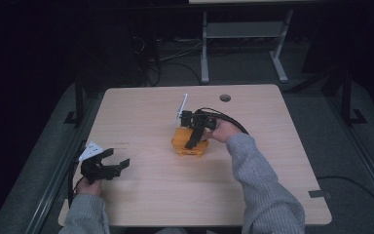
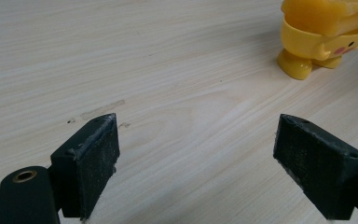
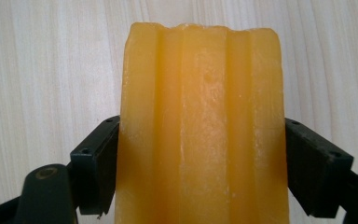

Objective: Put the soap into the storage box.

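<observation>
Right gripper [image 1: 193, 141] clamped on the yellow toy [image 1: 190, 146]

Toy sits mid-surface [image 1: 272, 161], jaws pressing both its sides. Left gripper [image 1: 118, 164] spread wide with nothing in it, near the surface's front-left corner.

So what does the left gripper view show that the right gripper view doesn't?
Left gripper view: the left gripper with jaws wide apart over bare table, and the yellow toy farther off, with its foot and pink cheek. Right gripper view: the right gripper with a jaw on each side of the toy's ridged yellow surface, close up. Both share the toy and the pale wood tabletop.
</observation>
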Demonstrator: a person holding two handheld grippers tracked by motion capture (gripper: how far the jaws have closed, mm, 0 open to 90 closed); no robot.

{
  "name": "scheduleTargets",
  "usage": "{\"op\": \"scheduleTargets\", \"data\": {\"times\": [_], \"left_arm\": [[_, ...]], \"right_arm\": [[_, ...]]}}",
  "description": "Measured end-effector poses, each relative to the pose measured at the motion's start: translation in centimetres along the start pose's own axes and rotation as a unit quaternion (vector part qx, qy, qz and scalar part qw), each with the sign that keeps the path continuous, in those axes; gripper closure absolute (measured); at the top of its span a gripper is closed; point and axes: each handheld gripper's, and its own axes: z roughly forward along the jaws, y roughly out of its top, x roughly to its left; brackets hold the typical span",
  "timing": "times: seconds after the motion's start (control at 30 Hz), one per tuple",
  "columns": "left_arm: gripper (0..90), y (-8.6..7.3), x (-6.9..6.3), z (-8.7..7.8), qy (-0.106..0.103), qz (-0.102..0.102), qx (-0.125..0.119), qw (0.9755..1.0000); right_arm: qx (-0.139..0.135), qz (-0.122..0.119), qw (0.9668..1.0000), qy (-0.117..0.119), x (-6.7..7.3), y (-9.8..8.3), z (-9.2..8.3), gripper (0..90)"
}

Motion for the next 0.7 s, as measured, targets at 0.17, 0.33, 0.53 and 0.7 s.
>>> {"op": "scheduleTargets", "data": {"times": [0.17,0.33,0.53,0.7], "left_arm": [[13.8,0.01,0.02,-0.02,0.000,0.001,-0.001,1.0000],[13.8,0.01,0.03,-0.02,0.000,0.001,-0.001,1.0000],[13.8,0.01,0.05,-0.05,0.000,0.001,-0.001,1.0000],[13.8,0.01,0.04,-0.07,0.000,0.001,-0.001,1.0000]], "right_arm": [[0.004,-0.002,1.0000,-0.001,0.05,-0.04,0.08,21.1],[0.007,-0.003,1.0000,-0.002,0.05,-0.07,0.18,21.1],[0.009,-0.004,0.9999,-0.003,-0.01,-0.12,0.26,21.1],[0.012,-0.004,0.9999,-0.005,0.02,-0.14,0.25,21.1]]}}
